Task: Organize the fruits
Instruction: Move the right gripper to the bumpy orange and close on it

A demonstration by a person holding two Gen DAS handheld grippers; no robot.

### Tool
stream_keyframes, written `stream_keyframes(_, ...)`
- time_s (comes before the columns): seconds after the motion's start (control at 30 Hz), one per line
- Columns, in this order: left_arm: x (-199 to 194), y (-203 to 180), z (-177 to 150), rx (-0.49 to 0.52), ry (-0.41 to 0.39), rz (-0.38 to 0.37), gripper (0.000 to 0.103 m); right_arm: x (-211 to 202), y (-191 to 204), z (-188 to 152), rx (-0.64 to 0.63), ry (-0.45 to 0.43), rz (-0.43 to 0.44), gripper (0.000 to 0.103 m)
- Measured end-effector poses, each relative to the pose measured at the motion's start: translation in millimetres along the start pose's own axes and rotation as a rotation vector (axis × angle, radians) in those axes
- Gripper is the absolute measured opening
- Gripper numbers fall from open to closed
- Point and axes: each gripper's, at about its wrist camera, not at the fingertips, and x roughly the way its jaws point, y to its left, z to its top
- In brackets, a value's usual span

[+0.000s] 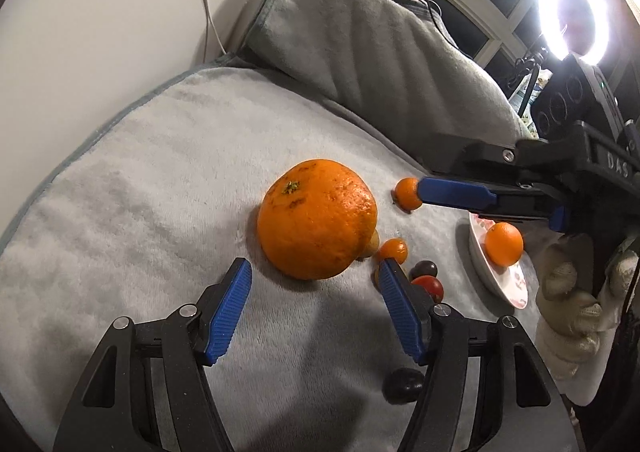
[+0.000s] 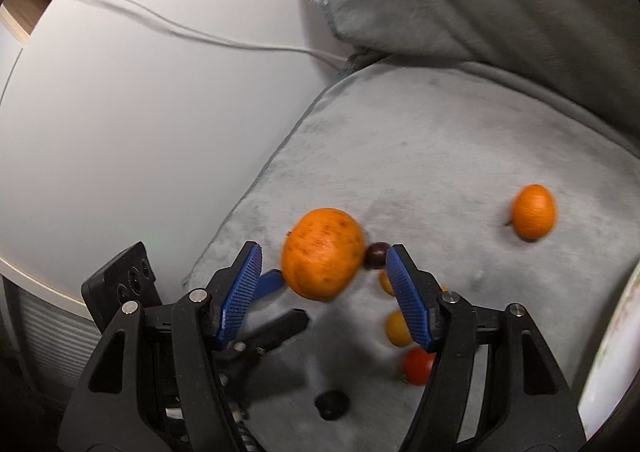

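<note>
Plush pale-grey fleece blanket carries a dimpled round orange, resting just ahead of the left gripper, whose ribbed blue pads gape empty; the right gripper likewise gapes, holding nothing.

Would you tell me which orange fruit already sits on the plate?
The mid-sized orange resting on the white plate; the big orange and the others lie on the blanket.

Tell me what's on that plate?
One small orange sits on the white plate. The right claw's arm crosses over the plate's far end, so anything lying there is covered.
</note>
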Motion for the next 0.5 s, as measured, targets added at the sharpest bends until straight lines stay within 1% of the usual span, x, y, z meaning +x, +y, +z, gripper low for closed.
stream_keyframes(0.13, 4, 0, 3, -0.003, 0.015, -0.014, 0.066, 18, 9, 8, -0.003, 0.040, 0.009, 0.068)
stream_keyframes(0.33, 9, 3, 5, -0.024, 0.026, -0.035, 0.066, 35, 14, 11, 0.002, 0.073, 0.000, 0.067)
stream_keyframes(0.5, 12, 3, 5, -0.023, 0.030, -0.041, 0.066, 43, 14, 14, -0.006, 0.088, -0.028, 0.066)
